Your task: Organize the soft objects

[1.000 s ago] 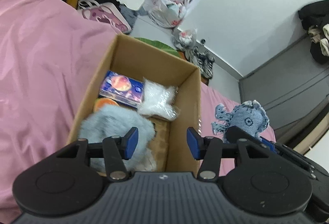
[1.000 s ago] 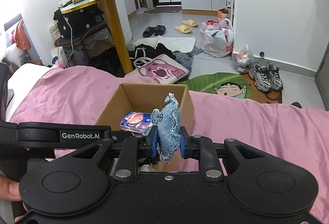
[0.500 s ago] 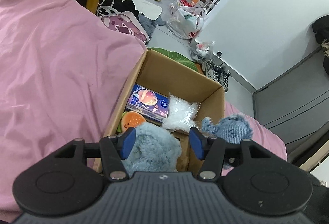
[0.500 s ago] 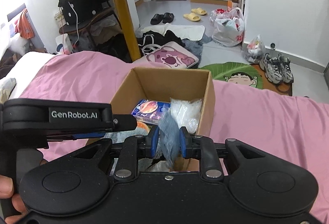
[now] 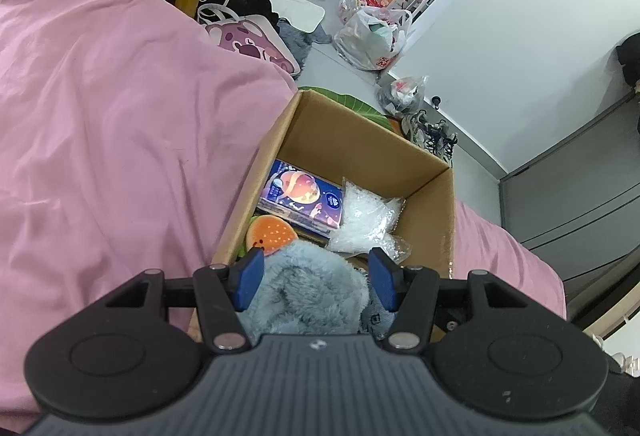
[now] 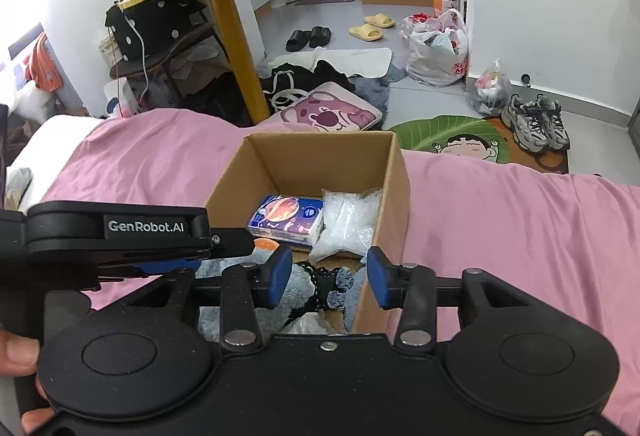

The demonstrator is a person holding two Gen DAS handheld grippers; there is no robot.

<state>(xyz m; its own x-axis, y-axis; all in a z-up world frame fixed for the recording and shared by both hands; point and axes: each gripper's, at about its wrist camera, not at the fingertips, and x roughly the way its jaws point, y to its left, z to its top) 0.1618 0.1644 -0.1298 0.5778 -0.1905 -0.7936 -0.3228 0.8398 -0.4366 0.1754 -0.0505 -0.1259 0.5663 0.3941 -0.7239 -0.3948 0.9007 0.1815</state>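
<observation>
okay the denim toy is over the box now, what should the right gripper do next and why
Probably lift the right gripper clear of the cardboard box. Its jaws have just been opening, and the denim toy lies loose below them inside the box, beside the fluffy blue plush.

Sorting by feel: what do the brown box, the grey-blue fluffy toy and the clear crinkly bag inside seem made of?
Brown open-topped box: corrugated cardboard, matte, raw cut edges. Grey-blue fluffy toy: long-pile plush, likely synthetic fur, with tufted strands. Clear crinkly bag: thin glossy plastic film, with creased highlights; its white contents can't be told.
</observation>
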